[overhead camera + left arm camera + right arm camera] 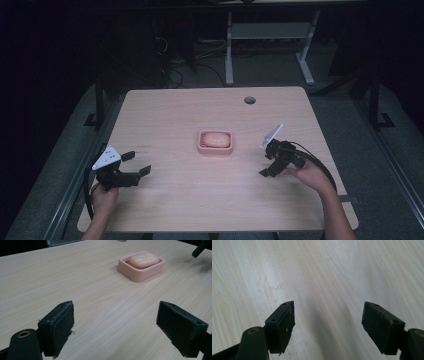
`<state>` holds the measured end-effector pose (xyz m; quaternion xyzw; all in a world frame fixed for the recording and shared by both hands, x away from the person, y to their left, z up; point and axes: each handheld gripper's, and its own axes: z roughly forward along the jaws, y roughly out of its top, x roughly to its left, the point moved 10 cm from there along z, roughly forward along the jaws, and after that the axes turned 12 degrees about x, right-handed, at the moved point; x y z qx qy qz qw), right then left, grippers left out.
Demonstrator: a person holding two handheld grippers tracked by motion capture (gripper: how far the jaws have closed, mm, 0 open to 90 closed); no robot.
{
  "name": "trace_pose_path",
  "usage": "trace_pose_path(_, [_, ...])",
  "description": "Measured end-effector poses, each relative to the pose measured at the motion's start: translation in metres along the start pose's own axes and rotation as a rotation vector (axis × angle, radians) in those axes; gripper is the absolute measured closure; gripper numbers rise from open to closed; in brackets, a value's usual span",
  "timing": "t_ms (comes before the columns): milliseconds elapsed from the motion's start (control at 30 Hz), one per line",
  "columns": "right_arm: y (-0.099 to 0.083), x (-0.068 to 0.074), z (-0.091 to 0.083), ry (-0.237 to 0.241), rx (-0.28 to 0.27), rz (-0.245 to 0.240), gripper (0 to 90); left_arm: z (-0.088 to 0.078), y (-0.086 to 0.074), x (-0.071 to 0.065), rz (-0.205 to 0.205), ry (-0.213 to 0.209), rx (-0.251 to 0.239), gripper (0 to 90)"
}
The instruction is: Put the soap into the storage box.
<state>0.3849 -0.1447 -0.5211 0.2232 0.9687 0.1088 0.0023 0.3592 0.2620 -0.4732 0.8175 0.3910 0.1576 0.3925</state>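
Centrally on the wooden table (165, 200): a pink soap dish (216, 149), holding 1 pale bar of soap (217, 139) that lies flat inside the rim.

Left of the dish and nearer the person, well apart from it: the left gripper (136, 163), held in the left hand (104, 200), jaws spread wide with nothing between them, aimed toward the dish. Seen along those jaws in the left gripper view: 2 black pads (61, 325) far apart over bare wood, the dish (140, 273) beyond them at upper right with the soap (143, 260) resting in it.

Right of the dish, near but not touching: the right gripper (267, 167), held in the right hand (310, 175), tilted downward toward the tabletop, cable trailing behind. Likewise released: 2 pads (283, 322) standing well apart in the right gripper view, only wood grain (324, 277) between and beyond them.
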Motion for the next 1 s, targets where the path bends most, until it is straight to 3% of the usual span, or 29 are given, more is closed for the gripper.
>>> trace_pose_path(633, [-0.027,0.021,0.001,-0.019,-0.052,0.024,26.0,0.001,-0.001,-0.001,0.005,-0.004,0.008,14.3])
trace_pose_path(967, [-0.034,0.036,0.004,-0.04,-0.119,0.039,25.0,0.001,-0.001,-0.002,0.005,-0.006,0.013,14.3])
trace_pose_path(1000, [-0.034,0.04,0.004,-0.04,-0.148,0.058,25.1,0.001,-0.001,-0.002,0.006,-0.006,0.014,14.3])
